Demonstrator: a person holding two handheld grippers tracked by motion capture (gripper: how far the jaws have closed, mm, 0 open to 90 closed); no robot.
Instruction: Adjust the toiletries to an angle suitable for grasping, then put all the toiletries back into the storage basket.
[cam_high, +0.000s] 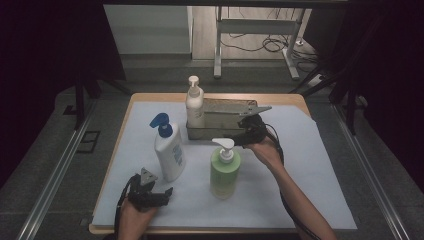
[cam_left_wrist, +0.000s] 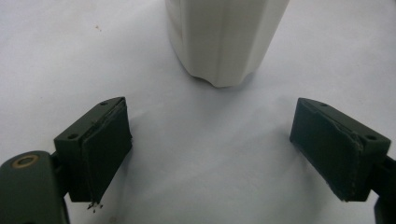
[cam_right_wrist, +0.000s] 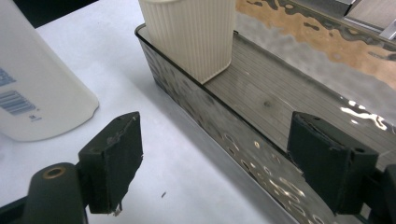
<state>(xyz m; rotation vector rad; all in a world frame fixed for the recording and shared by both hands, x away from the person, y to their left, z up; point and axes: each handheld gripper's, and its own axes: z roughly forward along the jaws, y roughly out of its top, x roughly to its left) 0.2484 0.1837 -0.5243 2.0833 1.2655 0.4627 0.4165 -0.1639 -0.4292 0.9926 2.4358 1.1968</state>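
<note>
A metal tray (cam_high: 222, 131) stands at the back middle of the table. A cream pump bottle (cam_high: 194, 106) is upright in its left end. In front of the tray are a white bottle with a blue pump (cam_high: 168, 151) and a green bottle with a white pump (cam_high: 225, 172). My right gripper (cam_high: 244, 131) hovers at the tray's front right; in the right gripper view it (cam_right_wrist: 215, 158) is open, jaws either side of the tray's front wall (cam_right_wrist: 219, 135) without touching, with the ribbed cream bottle (cam_right_wrist: 191, 32) ahead. My left gripper (cam_high: 159, 189) (cam_left_wrist: 210, 149) is open and empty, facing the white bottle's base (cam_left_wrist: 224, 42).
A white sheet (cam_high: 310, 170) covers the wooden table. The right half of the tray's floor (cam_right_wrist: 280, 102) is bare. In the right gripper view the white bottle (cam_right_wrist: 32, 84) stands close at the left. Beyond the table's far edge are desk legs and cables (cam_high: 270, 45).
</note>
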